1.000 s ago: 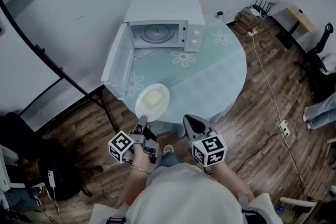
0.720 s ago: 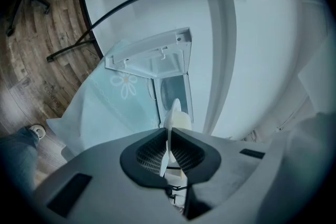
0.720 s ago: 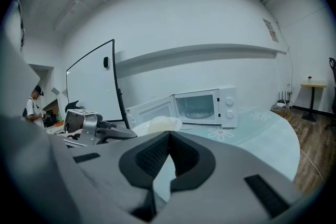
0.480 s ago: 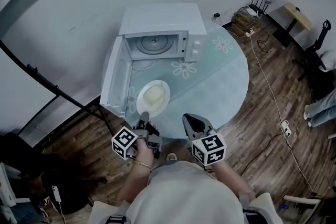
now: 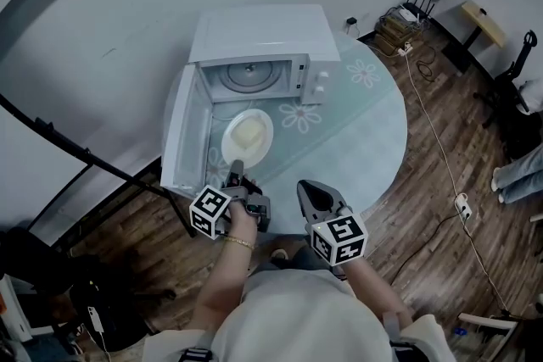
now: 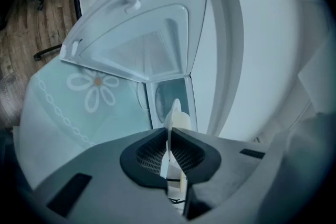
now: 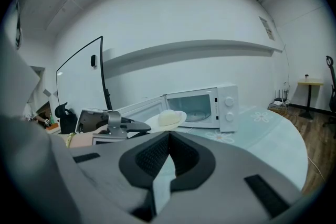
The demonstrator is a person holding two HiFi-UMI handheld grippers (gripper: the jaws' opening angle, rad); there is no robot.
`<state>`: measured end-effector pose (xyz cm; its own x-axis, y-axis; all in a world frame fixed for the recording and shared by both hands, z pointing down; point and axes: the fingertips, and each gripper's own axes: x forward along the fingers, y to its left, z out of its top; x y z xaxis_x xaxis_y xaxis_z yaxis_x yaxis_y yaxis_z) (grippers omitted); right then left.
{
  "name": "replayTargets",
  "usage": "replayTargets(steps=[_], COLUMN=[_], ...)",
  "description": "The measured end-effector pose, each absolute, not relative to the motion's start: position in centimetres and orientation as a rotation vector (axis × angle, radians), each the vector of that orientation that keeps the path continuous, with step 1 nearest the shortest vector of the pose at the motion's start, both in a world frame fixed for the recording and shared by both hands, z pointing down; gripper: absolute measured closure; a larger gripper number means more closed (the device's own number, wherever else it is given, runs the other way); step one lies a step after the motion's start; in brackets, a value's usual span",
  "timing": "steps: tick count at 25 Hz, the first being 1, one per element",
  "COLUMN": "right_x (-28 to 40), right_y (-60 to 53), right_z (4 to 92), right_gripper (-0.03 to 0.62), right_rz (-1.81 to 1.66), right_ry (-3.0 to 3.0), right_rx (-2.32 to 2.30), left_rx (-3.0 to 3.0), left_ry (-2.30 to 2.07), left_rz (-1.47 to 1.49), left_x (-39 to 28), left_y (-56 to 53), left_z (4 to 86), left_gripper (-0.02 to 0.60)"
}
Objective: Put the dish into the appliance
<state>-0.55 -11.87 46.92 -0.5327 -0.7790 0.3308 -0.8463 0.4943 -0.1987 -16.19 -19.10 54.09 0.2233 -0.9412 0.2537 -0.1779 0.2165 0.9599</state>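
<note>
The left gripper [image 5: 237,170] pinched the plate's [image 5: 247,137] rim; best kept level, pushed ahead of the jaws into the microwave [image 5: 263,34]. The right gripper's [image 5: 310,197] jaws were pressed together, empty.

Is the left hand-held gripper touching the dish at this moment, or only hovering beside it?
Touching. The left gripper view shows the left hand-held gripper with its jaws closed on the rim of the dish, one on each side, with no gap.

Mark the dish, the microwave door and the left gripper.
dish [image 5: 265,134]: head view, bare right rim.
microwave door [image 5: 187,136]: head view, middle of the open door's inner face.
left gripper [image 5: 237,168]: head view, its tips, shut on the dish's near rim.
</note>
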Motion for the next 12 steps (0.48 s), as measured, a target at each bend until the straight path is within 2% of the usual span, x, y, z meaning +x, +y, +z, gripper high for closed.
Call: replayTargets(steps=[12], right_x=[-0.5], right_y=[-17.4], right_z=[47.7], right_gripper=[0.588], right_rz=[0.523], right_ry=[-2.575], right_rx=[1.298], left_rx=[1.170], left_ry=[-1.313], left_rz=[-0.868], left_x=[-17.0], left_y=[-28.8], left_z=[55.9], left_gripper=[0.548])
